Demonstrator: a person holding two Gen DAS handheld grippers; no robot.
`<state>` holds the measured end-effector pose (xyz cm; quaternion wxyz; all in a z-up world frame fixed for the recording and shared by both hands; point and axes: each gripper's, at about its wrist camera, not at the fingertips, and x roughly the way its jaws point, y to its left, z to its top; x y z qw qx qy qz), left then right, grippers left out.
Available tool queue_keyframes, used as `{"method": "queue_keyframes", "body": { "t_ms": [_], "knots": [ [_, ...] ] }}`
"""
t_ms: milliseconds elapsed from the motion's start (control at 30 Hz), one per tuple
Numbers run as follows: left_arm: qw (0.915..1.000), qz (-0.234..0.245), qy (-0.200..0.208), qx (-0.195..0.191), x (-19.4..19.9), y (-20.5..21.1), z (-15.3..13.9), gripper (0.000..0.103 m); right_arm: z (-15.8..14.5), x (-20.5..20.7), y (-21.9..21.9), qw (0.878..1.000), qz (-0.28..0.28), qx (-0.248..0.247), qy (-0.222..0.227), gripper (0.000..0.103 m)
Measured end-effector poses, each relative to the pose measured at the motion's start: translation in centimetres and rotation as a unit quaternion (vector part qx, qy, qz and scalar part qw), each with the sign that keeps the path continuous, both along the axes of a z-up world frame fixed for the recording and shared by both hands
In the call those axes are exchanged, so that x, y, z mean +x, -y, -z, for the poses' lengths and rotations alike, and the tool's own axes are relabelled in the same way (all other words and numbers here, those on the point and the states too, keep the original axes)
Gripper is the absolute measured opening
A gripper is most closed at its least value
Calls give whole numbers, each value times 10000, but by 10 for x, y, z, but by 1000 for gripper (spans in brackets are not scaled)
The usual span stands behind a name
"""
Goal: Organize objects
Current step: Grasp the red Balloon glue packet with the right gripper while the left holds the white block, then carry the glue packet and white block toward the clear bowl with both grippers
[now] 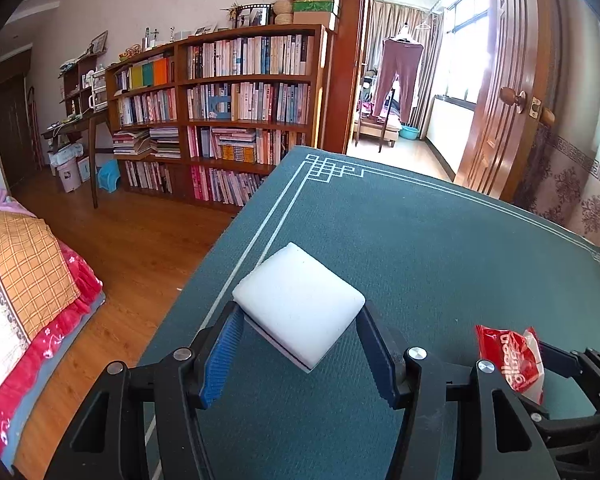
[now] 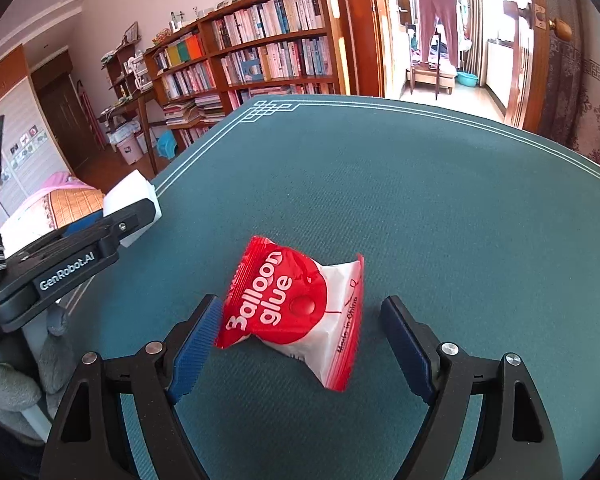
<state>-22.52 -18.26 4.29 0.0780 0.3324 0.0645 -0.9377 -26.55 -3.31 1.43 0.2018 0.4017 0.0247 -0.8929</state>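
A white sponge block (image 1: 300, 304) sits between the fingers of my left gripper (image 1: 300, 320), which touch its two side corners; it seems held just above the green table mat (image 1: 440, 240). The block also shows in the right wrist view (image 2: 130, 196) beside the left gripper's body. A red and white "Balloon glue" packet (image 2: 296, 312) lies on the mat between the open fingers of my right gripper (image 2: 300, 316); the left finger touches its edge, the right finger stands apart. The packet also shows in the left wrist view (image 1: 512, 360).
The mat's left edge (image 1: 220, 280) drops to a wooden floor. A bed (image 1: 24, 280) stands to the left, a bookshelf (image 1: 220, 112) behind, and an open door (image 1: 504, 92) at the far right.
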Motion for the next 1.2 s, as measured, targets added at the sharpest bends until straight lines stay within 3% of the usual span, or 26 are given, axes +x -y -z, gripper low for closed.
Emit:
{"method": "queue_keyframes", "body": {
  "t_ms": [167,267,333,400,733,1200],
  "knots": [
    [10000,22,-26,-4,1,0,1,62,1,-1,16,9988,52,476,-87,82],
    [10000,42,-35,-1,2,1,1,62,2,4,16,9979,87,620,-181,61],
    [10000,57,-40,-8,2,0,1,62,1,7,14,9972,158,692,-227,37],
    [10000,69,-37,-19,3,-1,2,62,1,15,6,9975,137,655,-218,33],
    [9999,85,-54,-42,3,-2,1,62,-1,53,-34,9989,113,414,-193,30],
    [9999,84,-76,-18,5,-3,2,62,-5,108,-53,9995,-8,99,-289,29]
  ]
}}
